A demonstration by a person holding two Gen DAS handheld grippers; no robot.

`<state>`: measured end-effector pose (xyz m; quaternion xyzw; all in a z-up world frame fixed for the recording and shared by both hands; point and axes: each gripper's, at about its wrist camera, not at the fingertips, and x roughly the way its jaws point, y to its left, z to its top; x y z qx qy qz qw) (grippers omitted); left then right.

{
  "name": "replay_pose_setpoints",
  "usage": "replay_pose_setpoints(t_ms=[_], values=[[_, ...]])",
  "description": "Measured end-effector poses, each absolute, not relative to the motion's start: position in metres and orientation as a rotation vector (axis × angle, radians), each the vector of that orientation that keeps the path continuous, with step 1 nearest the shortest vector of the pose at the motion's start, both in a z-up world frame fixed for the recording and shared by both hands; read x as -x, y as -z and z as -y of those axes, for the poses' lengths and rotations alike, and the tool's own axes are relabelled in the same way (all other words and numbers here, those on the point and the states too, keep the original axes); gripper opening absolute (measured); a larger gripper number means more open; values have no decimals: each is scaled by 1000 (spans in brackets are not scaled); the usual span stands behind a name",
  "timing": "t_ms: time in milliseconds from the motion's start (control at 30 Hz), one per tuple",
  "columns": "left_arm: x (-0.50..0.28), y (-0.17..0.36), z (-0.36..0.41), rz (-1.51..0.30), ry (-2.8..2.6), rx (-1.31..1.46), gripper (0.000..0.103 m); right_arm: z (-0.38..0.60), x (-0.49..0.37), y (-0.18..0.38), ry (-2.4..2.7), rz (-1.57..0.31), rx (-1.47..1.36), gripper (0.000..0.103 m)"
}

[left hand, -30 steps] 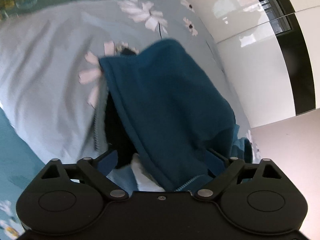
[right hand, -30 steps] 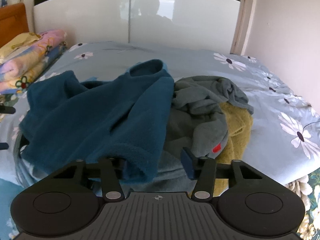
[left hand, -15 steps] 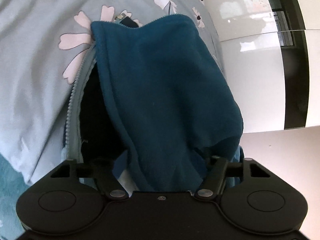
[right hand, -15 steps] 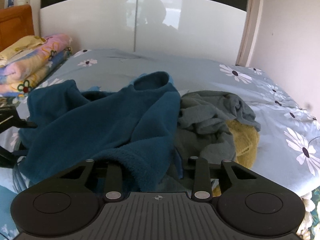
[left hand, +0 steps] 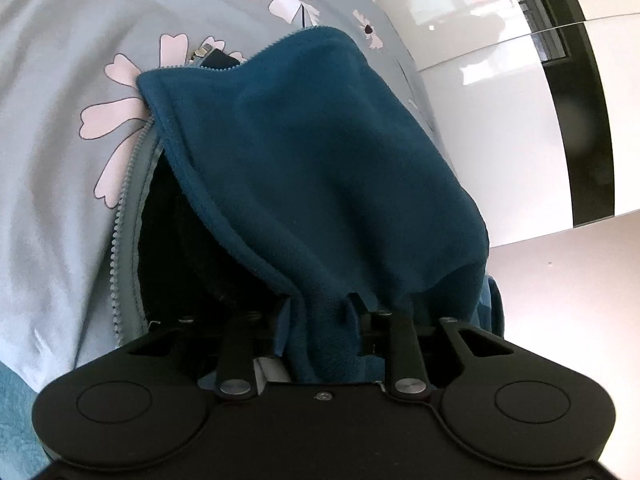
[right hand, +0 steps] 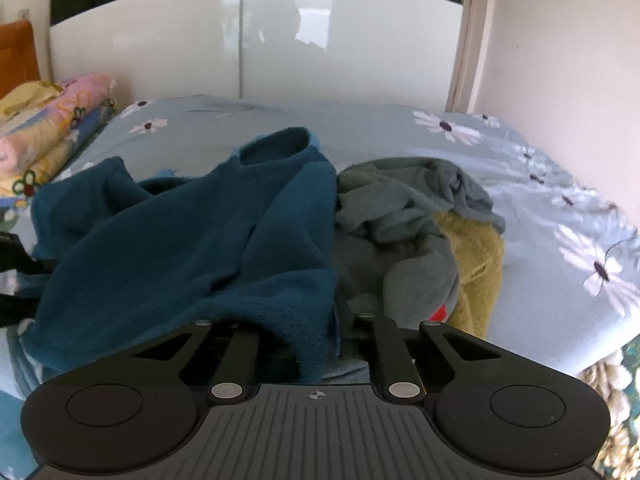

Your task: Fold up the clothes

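A dark teal fleece jacket (right hand: 192, 240) lies rumpled on the bed, its zip edge and dark lining showing in the left wrist view. My left gripper (left hand: 320, 316) is shut on a bunched fold of the teal fleece jacket (left hand: 320, 168), which hangs forward from the fingers. My right gripper (right hand: 304, 332) is shut on another edge of the same jacket at its near hem. The tips of both grippers are buried in cloth. The left gripper's black frame (right hand: 16, 276) shows at the far left of the right wrist view.
A grey garment (right hand: 400, 216) and a mustard-yellow one (right hand: 476, 256) are heaped right of the jacket. Folded floral blankets (right hand: 44, 128) are stacked at the bed's left. A glossy white wardrobe (right hand: 280, 40) stands behind the floral sheet (right hand: 560, 208).
Both grippers have closed from open onto the teal jacket's edge. The left one has pulled the cloth closer, and the right one has lifted slightly with the hem.
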<state>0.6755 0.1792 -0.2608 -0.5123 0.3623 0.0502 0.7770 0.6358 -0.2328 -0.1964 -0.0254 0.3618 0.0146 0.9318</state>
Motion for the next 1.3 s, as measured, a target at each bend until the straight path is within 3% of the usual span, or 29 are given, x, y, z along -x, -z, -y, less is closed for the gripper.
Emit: replay_pose_setpoints(t_ms=[67,133,333,667,1067,1300], values=[[-676,255,-176,-772,-116,1091,23,233,-634,194,-26,-732,55,10],[-675,248,-172,-751,-128,1064,13,232,-630,190,-24,-719,55,10],[-655,218,-165,-688,-157,1015,6,229,-615,168,-36,-632,59,8],[-584,156,-155,-581,-184,1001,1,235,-566,111,-85,-496,61,7],[-452,93,-132,-581,-187,979,0,257,-456,43,-173,-422,127,4],[-406,98,-113,-646,-205,987,0,277,-408,39,-181,-500,154,4]])
